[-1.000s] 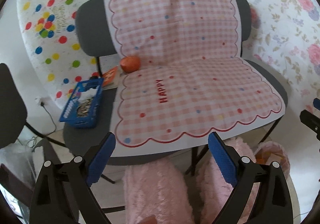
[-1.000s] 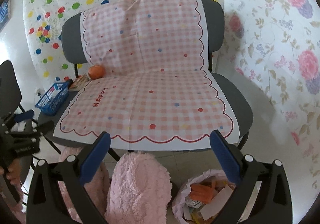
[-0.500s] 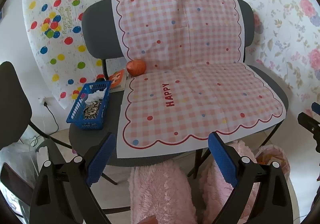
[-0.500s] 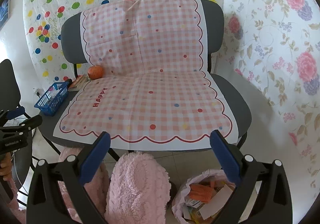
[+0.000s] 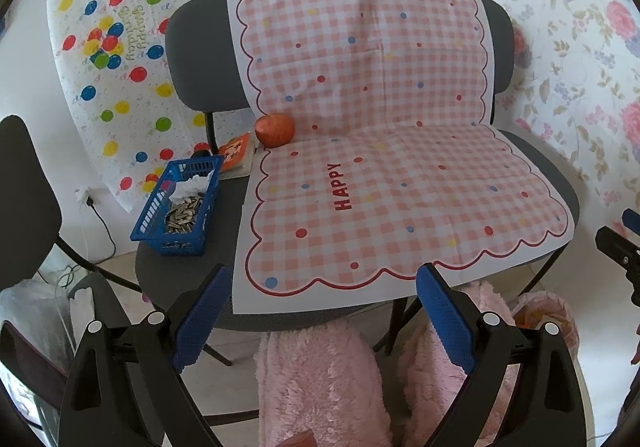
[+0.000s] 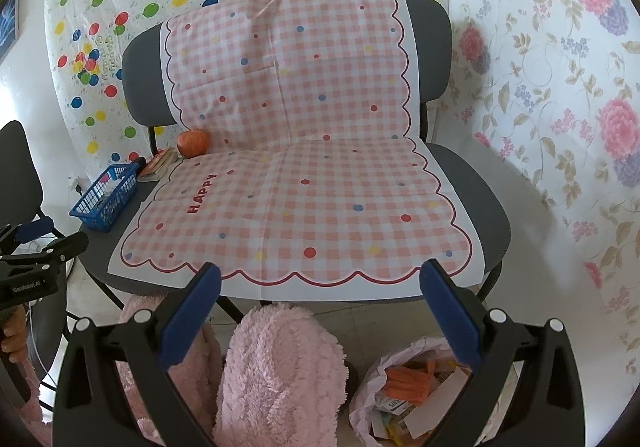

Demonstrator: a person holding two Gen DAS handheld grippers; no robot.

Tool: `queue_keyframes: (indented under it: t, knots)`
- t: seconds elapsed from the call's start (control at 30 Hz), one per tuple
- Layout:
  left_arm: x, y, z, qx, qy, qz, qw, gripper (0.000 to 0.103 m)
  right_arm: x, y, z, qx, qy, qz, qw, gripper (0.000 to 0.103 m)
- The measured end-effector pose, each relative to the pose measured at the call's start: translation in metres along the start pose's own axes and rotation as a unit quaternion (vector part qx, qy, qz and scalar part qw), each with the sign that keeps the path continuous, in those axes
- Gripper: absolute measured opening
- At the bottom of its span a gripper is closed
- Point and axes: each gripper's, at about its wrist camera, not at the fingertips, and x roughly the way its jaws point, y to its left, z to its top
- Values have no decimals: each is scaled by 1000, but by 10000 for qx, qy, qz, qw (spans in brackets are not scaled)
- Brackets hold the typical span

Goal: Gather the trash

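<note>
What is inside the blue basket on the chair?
The blue basket holds sunflower seeds and crumpled white tissue. Anything under them is hidden.

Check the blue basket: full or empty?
Partly filled. The basket holds a pile of sunflower seeds or shells and a crumpled white tissue, below its rim.
</note>
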Motion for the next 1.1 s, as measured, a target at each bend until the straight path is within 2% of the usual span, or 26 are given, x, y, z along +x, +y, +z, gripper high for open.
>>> queue_keyframes:
  t: [0.7, 1.1]
  knots:
    - [5, 12, -4, -160, 100, 64, 9998, 93, 9, 4, 1, 66, 68, 10, 10000, 97]
    - [8, 5, -5, -153, 137, 43, 9998, 93, 11, 7, -3, 99, 74, -36, 9999, 97]
